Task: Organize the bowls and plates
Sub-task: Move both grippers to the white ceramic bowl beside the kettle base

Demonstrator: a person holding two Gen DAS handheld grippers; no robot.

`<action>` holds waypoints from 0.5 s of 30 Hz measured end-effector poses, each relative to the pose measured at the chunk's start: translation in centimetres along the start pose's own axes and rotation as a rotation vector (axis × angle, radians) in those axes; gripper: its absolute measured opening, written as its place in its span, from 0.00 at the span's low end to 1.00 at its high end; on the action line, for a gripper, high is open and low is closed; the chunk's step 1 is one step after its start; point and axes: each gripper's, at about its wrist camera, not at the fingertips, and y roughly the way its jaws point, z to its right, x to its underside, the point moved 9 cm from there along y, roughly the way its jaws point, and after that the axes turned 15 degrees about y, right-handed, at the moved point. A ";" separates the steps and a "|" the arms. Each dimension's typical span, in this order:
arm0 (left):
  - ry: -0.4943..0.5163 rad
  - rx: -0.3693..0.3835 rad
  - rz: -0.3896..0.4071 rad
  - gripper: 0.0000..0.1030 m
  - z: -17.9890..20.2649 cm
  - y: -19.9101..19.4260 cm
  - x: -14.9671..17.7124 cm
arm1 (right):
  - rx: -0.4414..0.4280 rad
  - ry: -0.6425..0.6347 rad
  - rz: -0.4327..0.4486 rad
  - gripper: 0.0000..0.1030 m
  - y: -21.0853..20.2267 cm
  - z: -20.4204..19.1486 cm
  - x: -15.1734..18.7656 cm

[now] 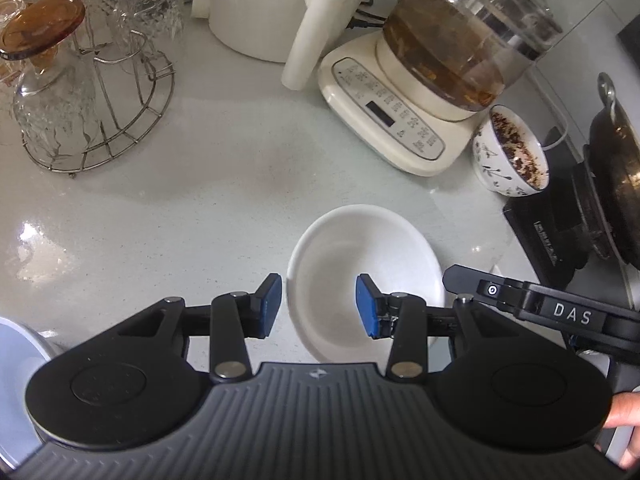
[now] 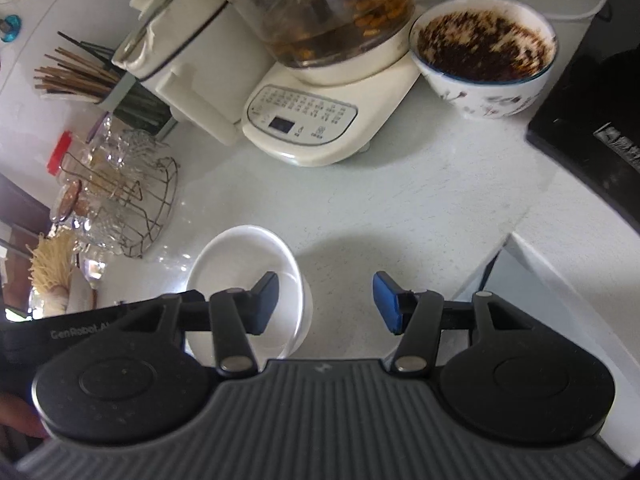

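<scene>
Left wrist view: left gripper (image 1: 319, 306), jaws apart, nothing clamped. Its blue pads (image 1: 269, 306) straddle the near-left rim of a white bowl (image 1: 360, 256), one pad outside the rim, the other over the bowl's hollow; contact cannot be told. Bowl stands upright and empty on the white bench (image 1: 160, 220). Beyond it: cream kettle base with button panel (image 1: 384, 116) carrying a glass pot of brown liquid (image 1: 468, 36); white jug with handle (image 1: 292, 12); patterned bowl (image 1: 510, 152), tilted, its inside speckled dark, beside the kettle base. Far left: wire rack (image 1: 120, 112) with upturned glasses. Far right: black cooker (image 1: 556, 224) bearing a dark pan (image 1: 616, 184). Right gripper's black body (image 1: 540, 304) enters from the right, just beside the white bowl. Fingers of a hand (image 1: 624, 408) at the lower right edge.

Right wrist view: right gripper (image 2: 326, 306), jaws apart, nothing between them but bare bench (image 2: 400, 208). White bowl (image 2: 240, 264) lies under and left of the left pad (image 2: 266, 300); the right pad hangs over bench. Behind: kettle base (image 2: 316, 120), patterned bowl (image 2: 486, 56), jug (image 2: 180, 64), chopsticks in a holder (image 2: 80, 76), wire rack (image 2: 132, 204), cooker edge (image 2: 592, 112). Left gripper's body (image 2: 92, 328) shows at the lower left.
</scene>
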 end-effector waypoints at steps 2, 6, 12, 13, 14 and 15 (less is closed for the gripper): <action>-0.008 -0.006 -0.012 0.45 -0.2 0.3 0.0 | -0.009 -0.009 -0.017 0.54 0.6 0.0 -0.2; -0.026 -0.008 -0.029 0.45 -0.7 0.7 0.2 | -0.016 -0.027 -0.031 0.54 1.2 -0.3 -0.6; -0.038 0.022 -0.056 0.45 -0.5 1.6 0.2 | -0.008 -0.027 -0.047 0.47 1.7 -0.5 -0.7; -0.034 0.020 -0.063 0.44 -0.4 1.7 0.2 | -0.004 -0.031 -0.054 0.45 1.8 -0.5 -0.6; -0.030 0.018 -0.064 0.44 -0.4 1.7 0.1 | -0.004 -0.035 -0.061 0.44 2.0 -0.5 -0.6; -0.026 0.017 -0.065 0.43 -0.2 1.7 0.1 | -0.008 -0.038 -0.068 0.41 2.1 -0.5 -0.4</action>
